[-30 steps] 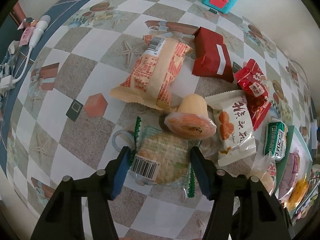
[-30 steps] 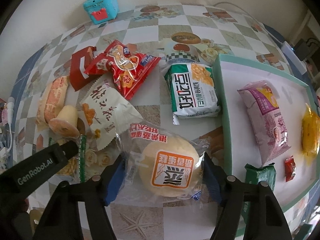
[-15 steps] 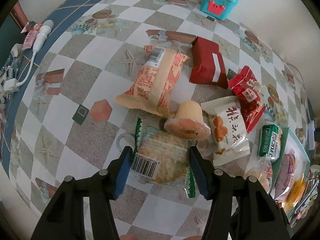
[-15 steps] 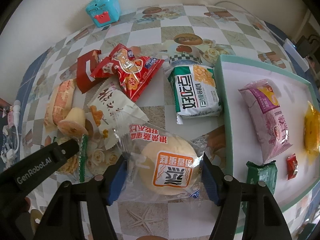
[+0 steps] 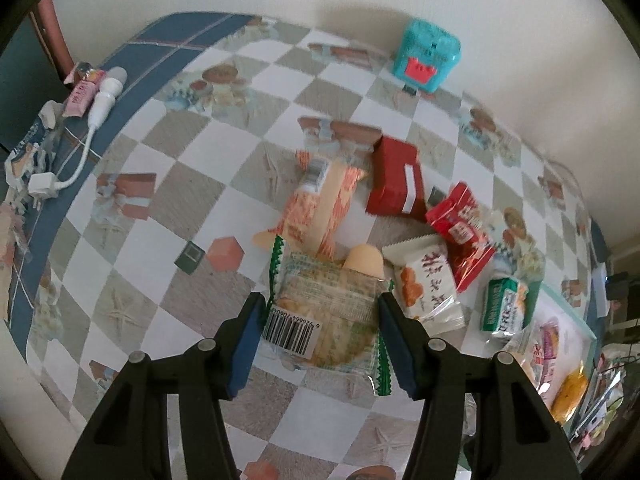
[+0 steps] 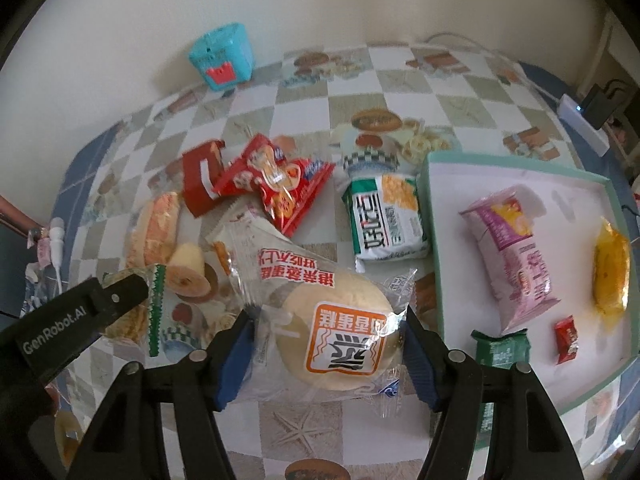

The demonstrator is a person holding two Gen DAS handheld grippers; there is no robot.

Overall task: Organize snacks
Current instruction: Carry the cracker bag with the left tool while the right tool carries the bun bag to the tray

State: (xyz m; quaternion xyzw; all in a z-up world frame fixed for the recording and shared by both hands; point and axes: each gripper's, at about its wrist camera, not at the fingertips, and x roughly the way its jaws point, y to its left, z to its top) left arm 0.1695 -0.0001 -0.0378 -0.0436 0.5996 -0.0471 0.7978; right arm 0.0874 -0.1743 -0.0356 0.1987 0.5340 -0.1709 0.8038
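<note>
My left gripper is shut on a green-edged rice cracker pack and holds it lifted above the table. My right gripper is shut on a clear-wrapped steamed cake bun, also lifted. The left gripper with the cracker pack shows at the left of the right wrist view. The green-rimmed white tray at the right holds a pink pack, a yellow snack, a small red sachet and a green pack.
Loose snacks lie on the checkered tablecloth: an orange pack, a dark red box, a red bag, a white pack, a green-white pack and a jelly cup. A teal toy box stands by the wall. A charger cable lies far left.
Both grippers have risen and tilted up with their packs held; the cracker pack and the bun have left the table, and the table looks farther away.
</note>
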